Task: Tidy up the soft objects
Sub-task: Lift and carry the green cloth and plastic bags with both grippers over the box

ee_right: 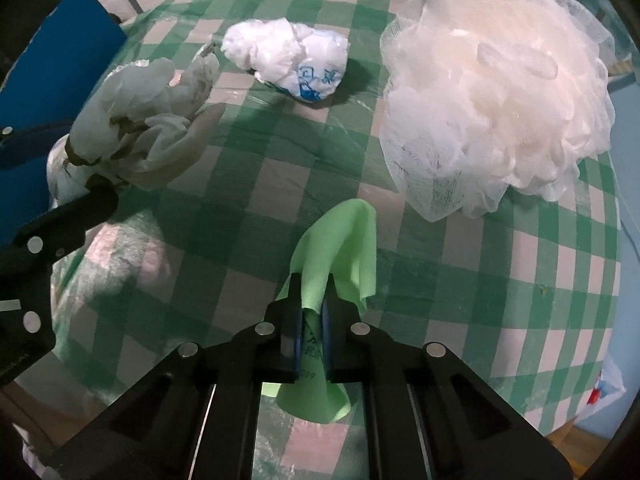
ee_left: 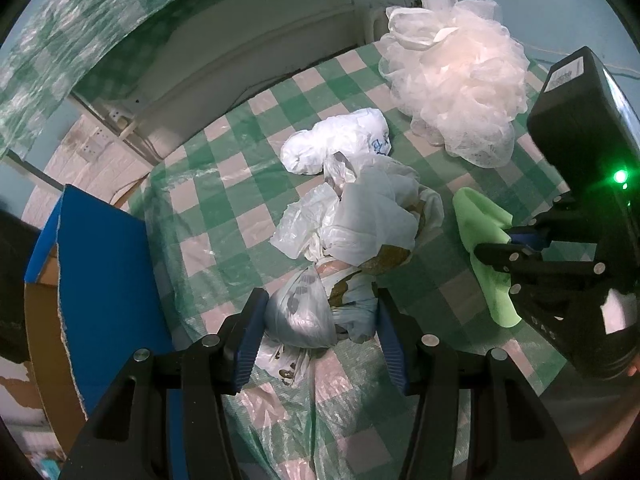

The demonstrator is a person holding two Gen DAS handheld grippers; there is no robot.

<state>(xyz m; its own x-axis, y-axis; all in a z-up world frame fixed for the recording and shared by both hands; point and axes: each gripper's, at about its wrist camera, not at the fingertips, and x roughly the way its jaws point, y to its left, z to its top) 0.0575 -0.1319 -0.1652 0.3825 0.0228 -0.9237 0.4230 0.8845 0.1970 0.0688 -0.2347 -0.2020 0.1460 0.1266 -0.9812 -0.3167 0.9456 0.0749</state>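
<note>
While the right gripper (ee_right: 311, 300) clamps its jaws on a light green cloth (ee_right: 340, 248) above the green-and-white checked tablecloth (ee_right: 520, 300), the left gripper (ee_left: 320, 320) holds its jaws apart around a knotted bundle of white plastic bags (ee_left: 304, 312). A crumpled white bag (ee_right: 288, 60) bearing blue print, too creased to read, lies mid-table. Just beside it sits a pale mesh bath pouf (ee_right: 500, 92). Faint writing on the cloth between the pads is illegible. A blue-faced cardboard box (ee_left: 104, 248) stands at the table's left edge.
</note>
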